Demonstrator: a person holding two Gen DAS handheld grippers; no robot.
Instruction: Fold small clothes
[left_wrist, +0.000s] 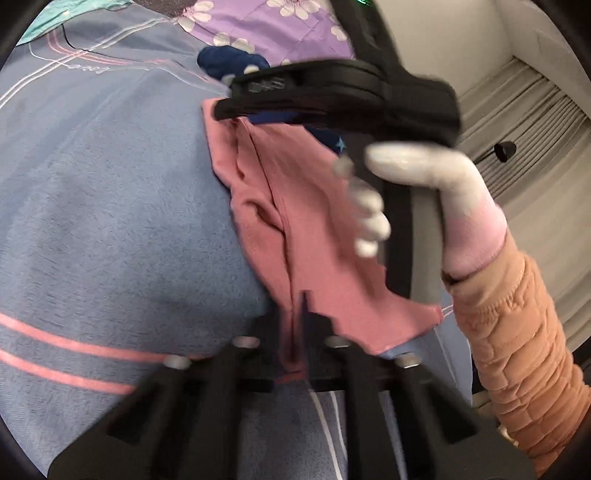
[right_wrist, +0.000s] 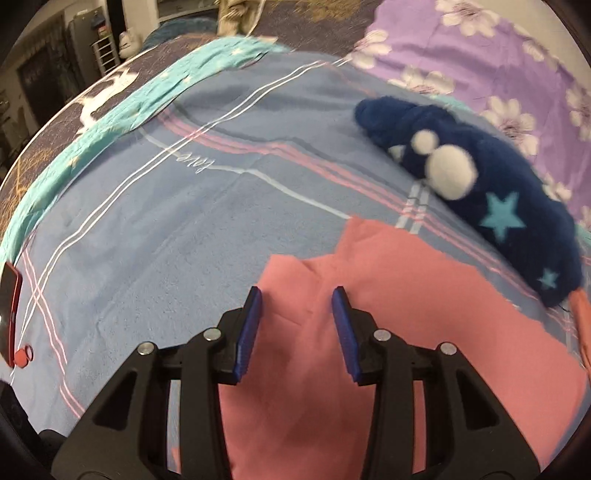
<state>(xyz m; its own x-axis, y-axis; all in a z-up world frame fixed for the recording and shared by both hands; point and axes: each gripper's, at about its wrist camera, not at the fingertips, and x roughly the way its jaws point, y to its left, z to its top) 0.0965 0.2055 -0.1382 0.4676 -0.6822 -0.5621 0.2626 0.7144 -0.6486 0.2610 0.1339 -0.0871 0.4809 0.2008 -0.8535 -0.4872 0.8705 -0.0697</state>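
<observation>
Pinching a fold of the pink garment (left_wrist: 295, 229) in my left gripper (left_wrist: 295, 347), fingers together on it, I hover my right gripper (right_wrist: 295, 325), fingers apart, over cloth lying on the blue blanket (right_wrist: 147, 229). I should grab the corner squarely, keep tension even, avoiding the navy plush garment (right_wrist: 498, 192).

Pink garment (right_wrist: 388, 295), navy plush (right_wrist: 480, 192) on bedspread (right_wrist: 147, 240)

Matt pink cloth garment (right_wrist: 369, 332) lying smooth beneath the right gripper (right_wrist: 297, 332), its black plastic arms showing shiny metal rivets, fuzzy navy fleece piece (right_wrist: 498, 206) sitting ahead-right, blue brushed bedsheet (right_wrist: 166, 240) looking softly napped.
</observation>
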